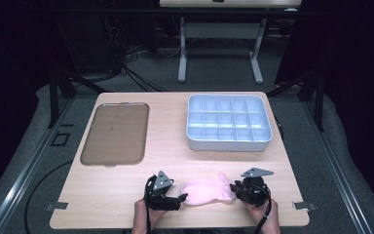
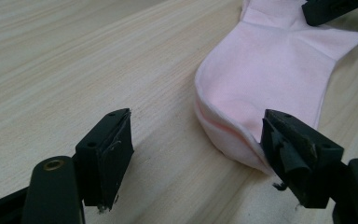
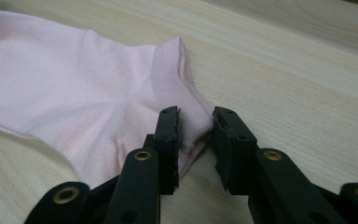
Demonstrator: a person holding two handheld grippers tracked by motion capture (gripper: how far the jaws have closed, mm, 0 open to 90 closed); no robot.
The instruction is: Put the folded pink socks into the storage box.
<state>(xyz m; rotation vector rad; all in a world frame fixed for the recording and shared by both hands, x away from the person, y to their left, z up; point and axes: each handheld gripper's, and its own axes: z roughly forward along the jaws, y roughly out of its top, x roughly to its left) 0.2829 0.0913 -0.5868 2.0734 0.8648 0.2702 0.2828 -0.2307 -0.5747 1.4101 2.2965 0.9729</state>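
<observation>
Currently | left gripper (image 2: 196,154): jaws wide apart, one touching pink sock (image 2: 270,70) toe | right gripper (image 3: 196,135): jaws narrowly parted around cuff (not clamped) | sock: flat, tabletop (image 1: 107,190) near edge

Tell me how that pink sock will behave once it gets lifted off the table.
The pink sock is thin knit fabric lying flat, so it will probably droop limply from whichever end is held. It looks light and unlikely to roll or slip. The right tool straddles the cuff corner, and the left tool stands wide open at the toe; lifting both ends should keep it spread.
</observation>
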